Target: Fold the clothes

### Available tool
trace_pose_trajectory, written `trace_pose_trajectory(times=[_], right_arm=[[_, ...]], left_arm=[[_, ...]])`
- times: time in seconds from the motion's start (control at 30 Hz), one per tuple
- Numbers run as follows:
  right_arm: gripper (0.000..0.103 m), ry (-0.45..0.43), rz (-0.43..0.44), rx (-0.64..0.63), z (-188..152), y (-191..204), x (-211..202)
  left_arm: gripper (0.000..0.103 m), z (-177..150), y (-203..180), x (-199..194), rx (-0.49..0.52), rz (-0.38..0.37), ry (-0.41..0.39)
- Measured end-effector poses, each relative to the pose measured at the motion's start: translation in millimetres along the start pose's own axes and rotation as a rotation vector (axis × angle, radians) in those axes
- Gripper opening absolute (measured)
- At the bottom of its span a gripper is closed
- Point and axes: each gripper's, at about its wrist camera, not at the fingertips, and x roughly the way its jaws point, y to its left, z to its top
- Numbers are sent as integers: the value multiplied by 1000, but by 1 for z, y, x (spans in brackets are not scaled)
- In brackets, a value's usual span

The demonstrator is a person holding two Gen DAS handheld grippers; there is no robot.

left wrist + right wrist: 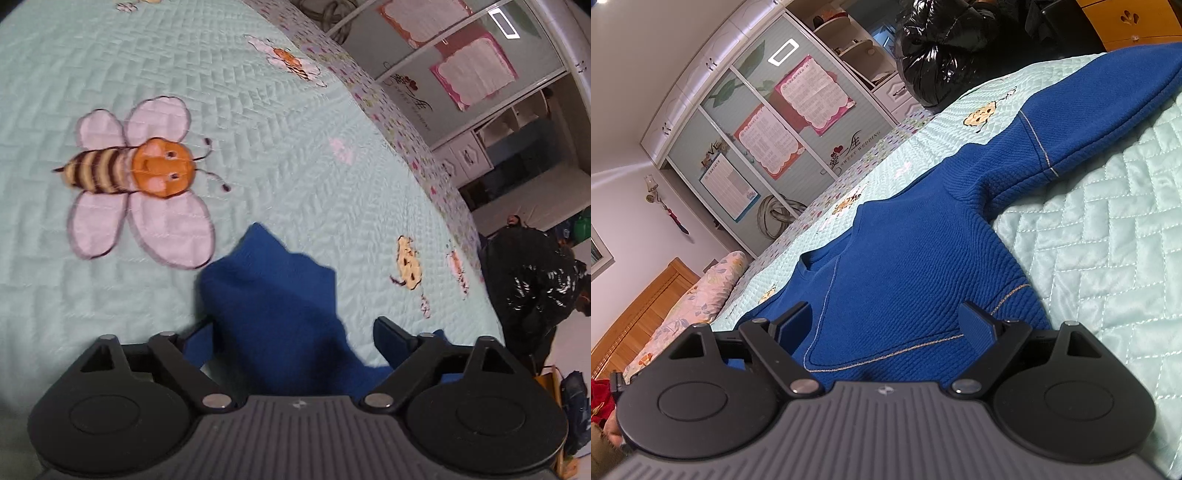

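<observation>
A blue knit sweater (916,251) lies spread on the pale green quilted bedspread (1108,240), one sleeve (1100,107) stretched toward the far right. My right gripper (886,317) hovers low over the sweater's body, jaws wide apart with nothing pinched. In the left wrist view a bunched, peaked fold of the same blue sweater (273,295) stands between the fingers of my left gripper (295,328). Those jaws are spread wide and the pads do not press the cloth.
The bedspread (258,110) carries a large embroidered bee (136,177) and smaller motifs. A black shiny bag (532,284) sits beyond the bed's edge. A wardrobe with posters (783,122), a floral pillow (698,299) and a wooden headboard (646,306) surround the bed.
</observation>
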Motion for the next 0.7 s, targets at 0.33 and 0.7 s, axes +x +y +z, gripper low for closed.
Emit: trace_pose_trajectory(times=[0.33, 0.7], right_arm=[[87, 3, -7, -7, -1, -1, 0], [87, 4, -9, -9, -1, 2, -1]], left_arm=[[6, 34, -39, -71, 227, -152, -401], [69, 19, 72, -62, -72, 117, -328]])
